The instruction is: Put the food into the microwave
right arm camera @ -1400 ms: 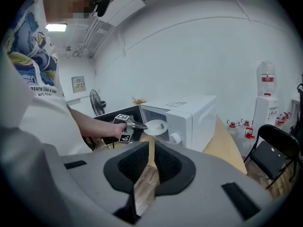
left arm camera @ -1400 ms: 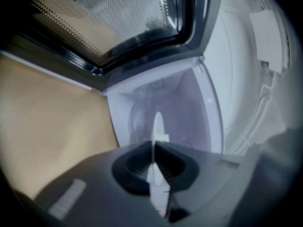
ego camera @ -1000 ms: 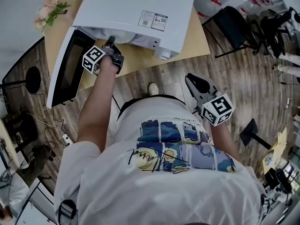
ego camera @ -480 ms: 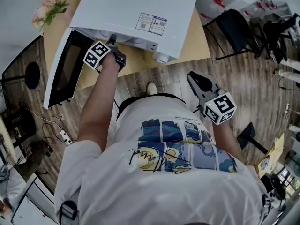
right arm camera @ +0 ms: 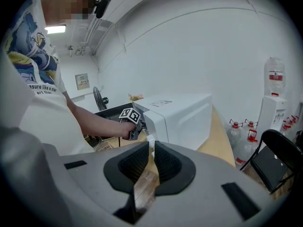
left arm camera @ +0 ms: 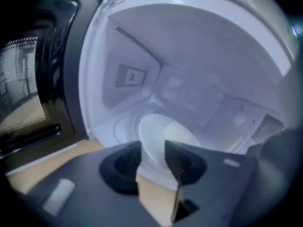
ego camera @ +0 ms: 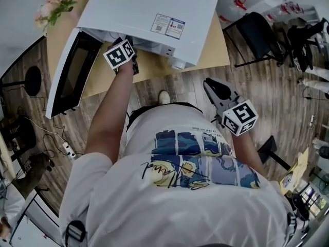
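The big tabletop (ego camera: 212,49) holds the white microwave (ego camera: 149,9). Its dark door (ego camera: 72,76) swings wide open. Inside, on the floor of the oven, sits a white plate (left arm camera: 158,131) with something pale on it, the food (left arm camera: 182,134), I think, though it is too blurry to be sure. The left hand-held gripper (left arm camera: 153,150) is at the plate's near edge. Its jaws are opening and do not pinch the plate. The right hand-held gripper (right arm camera: 152,150) waits well away, jaws almost together on nothing. So the food looks to be in. What is left is pulling out, and maybe shutting the door.
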A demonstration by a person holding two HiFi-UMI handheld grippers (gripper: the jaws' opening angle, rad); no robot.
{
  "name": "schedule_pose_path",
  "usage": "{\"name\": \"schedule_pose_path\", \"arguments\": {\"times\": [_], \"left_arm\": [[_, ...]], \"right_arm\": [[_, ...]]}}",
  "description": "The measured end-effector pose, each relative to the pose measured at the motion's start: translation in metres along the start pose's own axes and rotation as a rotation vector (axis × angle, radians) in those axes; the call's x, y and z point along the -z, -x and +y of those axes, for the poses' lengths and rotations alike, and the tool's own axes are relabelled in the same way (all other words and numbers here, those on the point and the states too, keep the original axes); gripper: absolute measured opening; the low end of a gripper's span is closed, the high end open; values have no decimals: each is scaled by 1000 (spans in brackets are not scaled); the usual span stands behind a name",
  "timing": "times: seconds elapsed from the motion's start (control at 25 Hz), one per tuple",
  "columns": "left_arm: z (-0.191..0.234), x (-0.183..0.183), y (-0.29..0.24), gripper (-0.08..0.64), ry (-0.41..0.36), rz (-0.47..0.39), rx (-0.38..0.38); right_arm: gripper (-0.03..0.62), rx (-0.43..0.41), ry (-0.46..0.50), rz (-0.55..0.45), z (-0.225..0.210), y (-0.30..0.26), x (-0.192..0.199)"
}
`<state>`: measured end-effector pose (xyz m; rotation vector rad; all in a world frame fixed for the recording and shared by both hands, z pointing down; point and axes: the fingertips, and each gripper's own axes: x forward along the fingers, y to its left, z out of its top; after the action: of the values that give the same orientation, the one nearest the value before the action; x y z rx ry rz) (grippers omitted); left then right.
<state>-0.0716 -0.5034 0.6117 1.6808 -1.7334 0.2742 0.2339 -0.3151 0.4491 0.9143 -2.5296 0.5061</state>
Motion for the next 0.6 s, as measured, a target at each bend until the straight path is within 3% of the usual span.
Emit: {"name": "schedule_pose_path", "arguments": {"times": [0.24,0.6], "left_arm": [[-2,-2,2,224,-125,-3,-32],[5,-6,24,224,-155,-11,55]], "right_arm": [[31,12,-6,0,9,-1,2],[31,27,-17,-9,38,-10,0]]}}
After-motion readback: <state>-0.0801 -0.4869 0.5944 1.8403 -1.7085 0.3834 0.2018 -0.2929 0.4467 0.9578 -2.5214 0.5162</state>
